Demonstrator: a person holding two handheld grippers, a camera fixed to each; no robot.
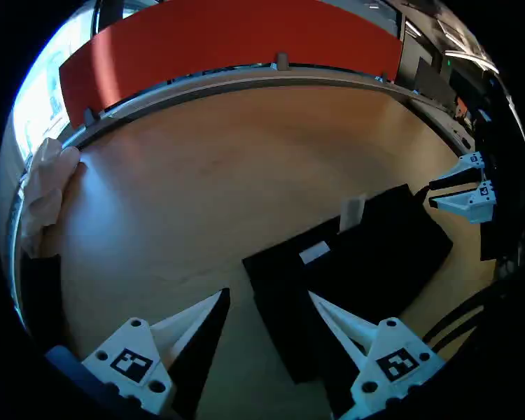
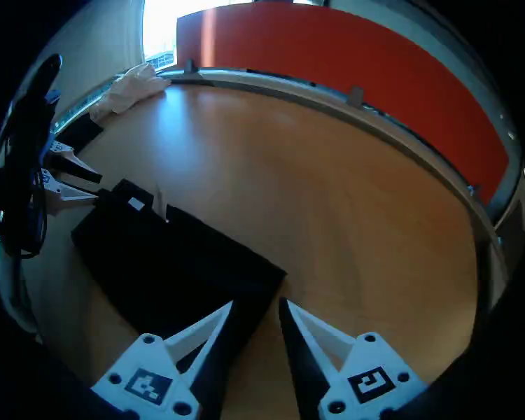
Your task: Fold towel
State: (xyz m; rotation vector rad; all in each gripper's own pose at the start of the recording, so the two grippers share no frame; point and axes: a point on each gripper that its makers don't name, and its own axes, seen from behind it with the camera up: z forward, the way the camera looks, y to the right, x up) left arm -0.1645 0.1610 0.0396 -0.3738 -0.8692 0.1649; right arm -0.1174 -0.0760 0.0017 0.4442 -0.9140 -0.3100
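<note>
we are looking across a pale wooden tabletop (image 1: 213, 182) where a black folded towel (image 1: 374, 259) is lying flat, slanting from near the centre towards the right in the left gripper view. the left gripper (image 1: 268, 295) is hovering low at the towel's near corner with its white fingers spread wide, gripping nothing. its right-hand finger is overlapping the dark cloth, though we cannot tell whether it is touching. two small white fabric tags (image 1: 351, 212) are showing on the towel's upper face. at the towel's far end the right gripper (image 1: 434, 194) is pointing in at the edge. in the right gripper view, the right gripper (image 2: 255, 302) is holding its fingers a little apart, clamping nothing, with the towel's pointed corner lying just ahead of the tips. a long orange-red partition panel (image 1: 227, 42) is running along the table's far edge. a crumpled beige cloth (image 1: 49, 182) is sitting beside it at the corner, well apart from the towel.
</note>
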